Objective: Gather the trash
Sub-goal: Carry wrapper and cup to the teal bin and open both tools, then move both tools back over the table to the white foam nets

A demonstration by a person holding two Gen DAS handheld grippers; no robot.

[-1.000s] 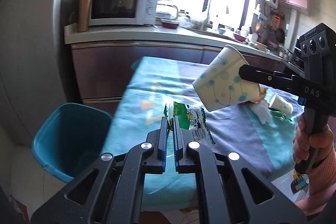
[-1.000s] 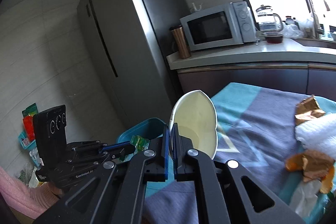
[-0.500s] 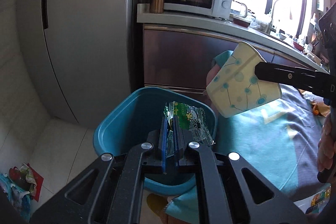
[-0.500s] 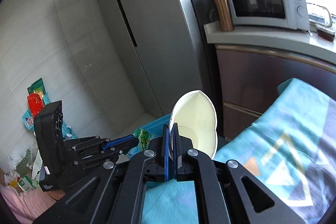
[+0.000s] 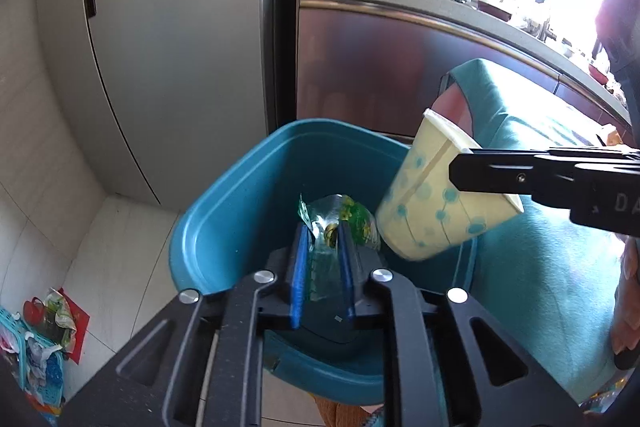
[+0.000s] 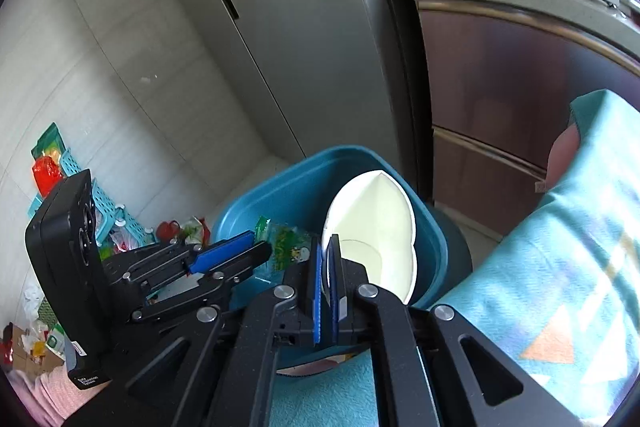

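Jaws on the left gripper (image 5: 322,247) have spread apart since half a second ago, the green snack wrapper (image 5: 340,223) loose between them over the teal bin (image 5: 224,223); right gripper (image 6: 328,267) keeps pinching the dotted paper cup (image 5: 436,211) by its rim, now tipped above the bin's edge beside the teal tablecloth (image 6: 560,267)

"DA" in pale letters on side of my right hand-held gripper (image 5: 464,173), rest cut off. Small label on my left hand-held gripper (image 6: 256,251) body, too blurred to read.
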